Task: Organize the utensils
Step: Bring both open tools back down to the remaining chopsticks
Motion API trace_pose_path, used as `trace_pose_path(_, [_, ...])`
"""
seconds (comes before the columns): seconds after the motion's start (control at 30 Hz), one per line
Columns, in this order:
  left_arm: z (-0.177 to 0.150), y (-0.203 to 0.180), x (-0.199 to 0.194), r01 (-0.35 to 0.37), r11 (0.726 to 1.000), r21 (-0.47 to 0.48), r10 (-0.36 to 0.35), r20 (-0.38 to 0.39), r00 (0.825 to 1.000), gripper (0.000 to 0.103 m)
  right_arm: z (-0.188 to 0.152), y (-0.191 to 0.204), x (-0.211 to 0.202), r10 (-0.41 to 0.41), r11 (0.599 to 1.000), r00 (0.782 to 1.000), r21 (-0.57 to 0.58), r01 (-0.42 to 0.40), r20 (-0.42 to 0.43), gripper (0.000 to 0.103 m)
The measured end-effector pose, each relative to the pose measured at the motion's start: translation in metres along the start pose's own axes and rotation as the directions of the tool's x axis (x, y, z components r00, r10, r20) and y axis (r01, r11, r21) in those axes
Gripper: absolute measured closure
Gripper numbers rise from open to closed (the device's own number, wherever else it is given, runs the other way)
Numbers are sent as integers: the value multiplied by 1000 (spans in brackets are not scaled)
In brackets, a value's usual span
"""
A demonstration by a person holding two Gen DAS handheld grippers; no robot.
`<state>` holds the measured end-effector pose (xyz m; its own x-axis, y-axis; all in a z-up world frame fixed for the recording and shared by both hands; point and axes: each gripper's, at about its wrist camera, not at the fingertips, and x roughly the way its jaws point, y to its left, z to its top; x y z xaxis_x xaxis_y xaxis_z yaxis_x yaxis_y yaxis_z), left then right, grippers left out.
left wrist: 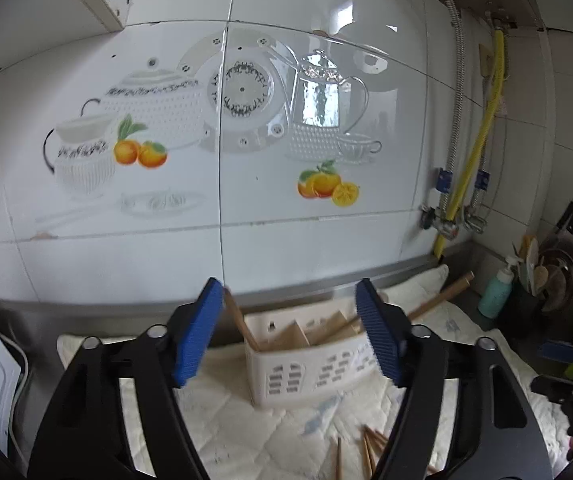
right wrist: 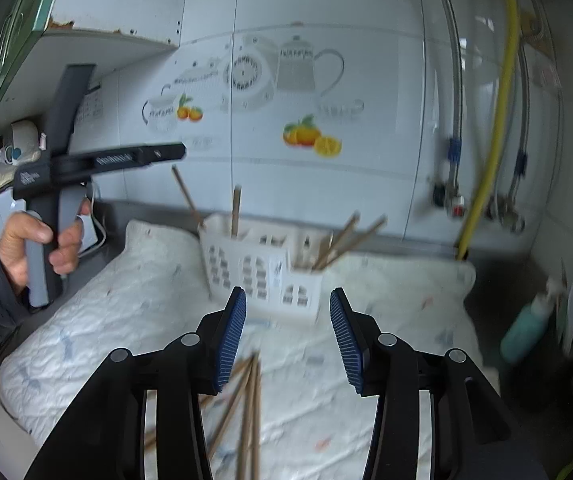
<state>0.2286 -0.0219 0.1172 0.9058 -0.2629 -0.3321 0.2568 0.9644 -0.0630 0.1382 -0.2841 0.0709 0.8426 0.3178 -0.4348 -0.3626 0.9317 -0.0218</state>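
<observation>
A white slotted utensil caddy (left wrist: 306, 364) (right wrist: 262, 268) stands on a quilted white cloth (left wrist: 222, 416) (right wrist: 134, 292). Several wooden chopsticks stick up out of it (right wrist: 342, 240) (left wrist: 238, 316). More loose chopsticks (right wrist: 246, 404) (left wrist: 370, 444) lie on the cloth in front of it. My left gripper (left wrist: 290, 332) is open and empty, raised just before the caddy. It also shows in the right wrist view (right wrist: 98, 160), held by a hand. My right gripper (right wrist: 286, 336) is open and empty, above the loose chopsticks.
A tiled wall (left wrist: 246, 208) with teapot decals rises behind the steel counter. Pipes and a yellow hose (left wrist: 474, 140) run down at the right. A teal soap bottle (left wrist: 496, 292) and a dark holder of kitchen tools (left wrist: 550, 280) stand at the right.
</observation>
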Motion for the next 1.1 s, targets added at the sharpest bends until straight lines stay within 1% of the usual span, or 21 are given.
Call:
trace_pose_path(0.07, [-12,0,-13,3,1000,-13,-3,-4,1000,21,-14,1,-2,0,1000,1000,18,1,-20,59])
trace_pose_path(0.1, [-21,0,-20,12,1000,-27,-13,-19,1000,18,-22,2,-2,1,1000,999,26,0,-33,58])
trace_pose_path(0.17, [-35,-1,-28,14,999,-37,-16,-57,998,10,-38,5,-3,-4,999,998,41,6,-57,57])
trace_pose_path(0.2, [-44,-2,-33,18,999,-40,-21,-73,997,9,-45,6,-3,0,999,997,48,4,-71,57])
trace_pose_path(0.27, [-61,-5,-42,29,999,-22,-30,-76,997,7,-59,9,-3,5,998,996,59,0,-94,57])
trace_pose_path(0.33, [-82,-13,-51,35,999,21,-32,-109,993,5,-73,14,-4,-21,999,994,42,26,-111,56])
trace_pose_path(0.4, [-99,-19,-57,58,997,42,-51,-156,987,5,-85,16,-5,-16,998,992,53,22,-124,55])
trace_pose_path(0.53, [-135,-26,-66,60,997,55,-45,-239,970,5,-106,15,-7,0,994,989,107,16,-147,55])
trace_pose_path(0.63, [-161,-31,-68,37,996,82,-13,-272,962,5,-120,14,-8,-12,992,987,122,32,-163,55])
trace_pose_path(0.67, [-169,-31,-68,34,997,73,-12,-284,959,5,-125,13,-8,-6,991,985,134,29,-172,55])
trace_pose_path(0.73, [-186,-29,-67,48,998,43,-32,-316,948,5,-134,11,-8,-8,988,982,150,36,-186,55])
trace_pose_path(0.77, [-193,-29,-67,23,999,48,-6,-315,949,5,-137,11,-8,-12,987,981,152,42,-191,55])
trace_pose_path(0.8, [-198,-29,-67,4,998,58,14,-314,949,5,-141,10,-8,-15,986,980,157,47,-198,55])
trace_pose_path(0.83, [-203,-29,-67,2,998,62,18,-319,948,5,-143,9,-8,-16,986,979,160,49,-202,55])
trace_pose_path(0.97, [-218,-31,-62,50,998,44,-31,-356,934,5,-151,9,-6,-22,985,975,160,58,-221,55])
trace_pose_path(1.1, [-227,-36,-57,75,996,54,-49,-386,921,5,-156,10,-3,-17,986,971,159,56,-236,55])
